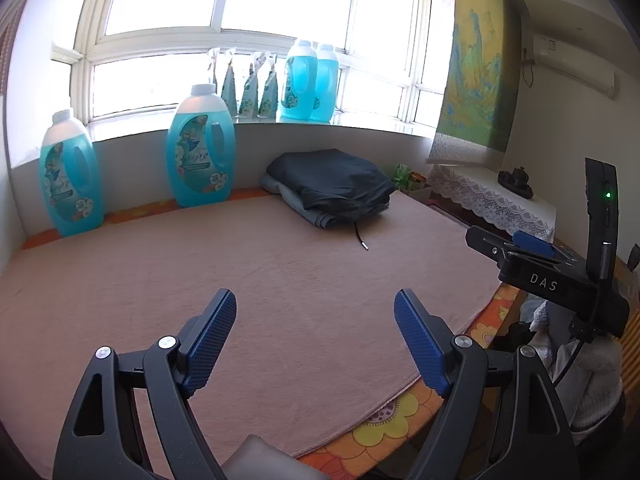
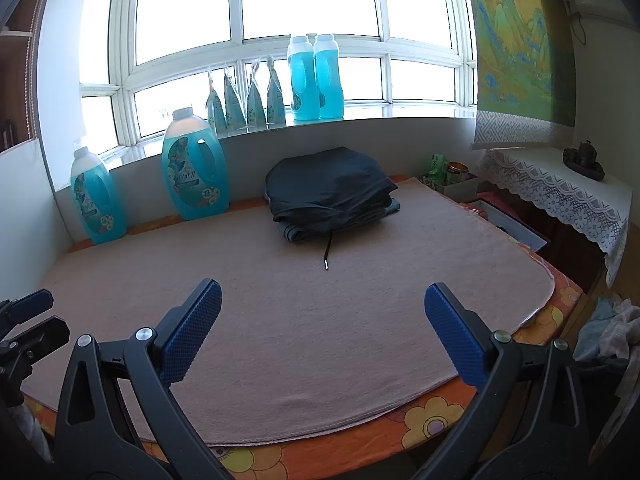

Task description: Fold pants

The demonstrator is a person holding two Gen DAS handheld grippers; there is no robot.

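Observation:
Dark folded pants (image 1: 334, 180) lie on a grey folded garment at the far side of the pink mat (image 1: 260, 280), near the wall; a black drawstring (image 1: 360, 238) trails toward me. They also show in the right wrist view (image 2: 328, 188), with the drawstring (image 2: 328, 254) on the mat (image 2: 300, 340). My left gripper (image 1: 316, 318) is open and empty, held above the mat's near part. My right gripper (image 2: 322, 308) is open and empty, also over the near part of the mat, well short of the pants. The right gripper's body shows at the right of the left wrist view (image 1: 560, 276).
Two big blue detergent bottles (image 1: 200, 152) (image 1: 70, 176) stand at the back left of the table. More bottles and pouches (image 2: 316, 78) line the windowsill. A lace-covered side table (image 2: 560, 196) stands to the right, loose clothes (image 2: 616, 328) beside the flowered table edge (image 2: 440, 412).

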